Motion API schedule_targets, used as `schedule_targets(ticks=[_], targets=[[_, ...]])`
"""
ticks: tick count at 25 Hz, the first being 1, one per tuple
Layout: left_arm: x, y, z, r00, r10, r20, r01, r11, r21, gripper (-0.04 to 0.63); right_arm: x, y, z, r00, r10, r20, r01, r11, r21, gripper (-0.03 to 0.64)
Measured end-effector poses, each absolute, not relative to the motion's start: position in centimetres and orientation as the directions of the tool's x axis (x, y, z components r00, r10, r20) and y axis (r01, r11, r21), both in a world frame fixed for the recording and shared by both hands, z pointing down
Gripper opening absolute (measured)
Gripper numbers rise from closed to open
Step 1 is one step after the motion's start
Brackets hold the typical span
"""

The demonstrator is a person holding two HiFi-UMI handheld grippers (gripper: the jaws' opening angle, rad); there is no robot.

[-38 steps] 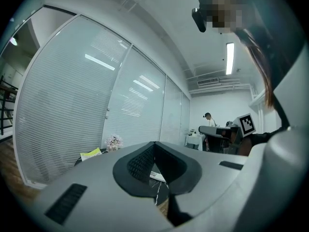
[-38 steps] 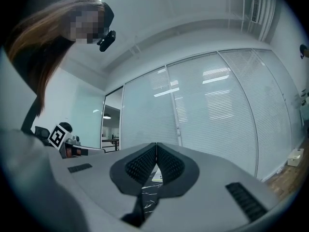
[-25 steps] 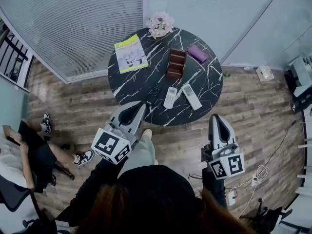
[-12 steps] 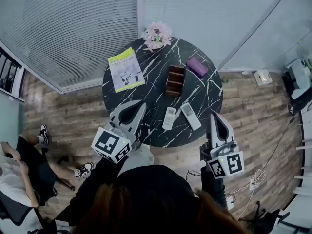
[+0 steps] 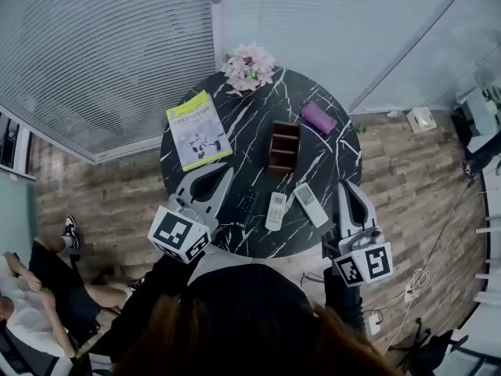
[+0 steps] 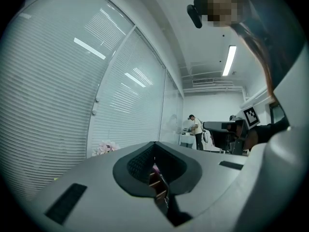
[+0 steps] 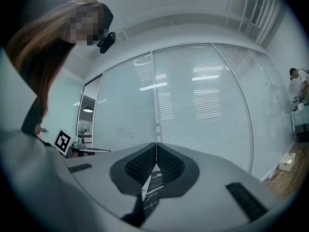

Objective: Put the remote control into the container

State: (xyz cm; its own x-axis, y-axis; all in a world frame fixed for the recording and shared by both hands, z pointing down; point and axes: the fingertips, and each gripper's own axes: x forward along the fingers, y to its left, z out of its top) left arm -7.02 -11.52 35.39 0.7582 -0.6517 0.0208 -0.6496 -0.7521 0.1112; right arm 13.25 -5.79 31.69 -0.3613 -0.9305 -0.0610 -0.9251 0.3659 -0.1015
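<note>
- Your left tongs [image 5: 226, 169] and right tongs [image 5: 345, 185] are both clenched, with nothing between the jaws. Each sits at the near rim of the round black white-veined marble worktop [image 5: 333, 159].
- Three remotes lie on the worktop between the two tongs: one white remote control [image 5: 275, 211], a second white remote control [image 5: 311, 204] and one black remote control [image 5: 246, 204].
- One brown wooden compartmented container [image 5: 282, 146] stands just beyond them, touching none.
- Farther back you have one purple object [image 5: 318, 118], one yellow-green booklet [image 5: 198, 129] and one bunch of pink flowers [image 5: 248, 61].
</note>
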Motion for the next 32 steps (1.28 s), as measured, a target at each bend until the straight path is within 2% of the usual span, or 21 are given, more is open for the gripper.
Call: schedule_targets(ticks=[8, 21, 32], targets=[[-6.2, -12.7, 35.2, 0.809, -0.588, -0.011, -0.584, -0.806, 0.092, 0.009, 12.6, -7.2, 32.1, -0.349, -0.936, -0.052, -0.928, 0.352, -0.123, 0.017], [-5.2, -11.9, 34.9, 0.791, -0.612, -0.006, -0.608, -0.787, 0.103, 0.009, 11.9, -8.0, 32.3, -0.453, -0.891, -0.017, -0.884, 0.452, -0.121, 0.017], [-4.0, -11.0, 35.0, 0.808, -0.589, -0.012, -0.585, -0.805, 0.101, 0.009, 12.0, -7.7, 32.3, -0.467, -0.884, -0.029, -0.876, 0.466, -0.124, 0.017]])
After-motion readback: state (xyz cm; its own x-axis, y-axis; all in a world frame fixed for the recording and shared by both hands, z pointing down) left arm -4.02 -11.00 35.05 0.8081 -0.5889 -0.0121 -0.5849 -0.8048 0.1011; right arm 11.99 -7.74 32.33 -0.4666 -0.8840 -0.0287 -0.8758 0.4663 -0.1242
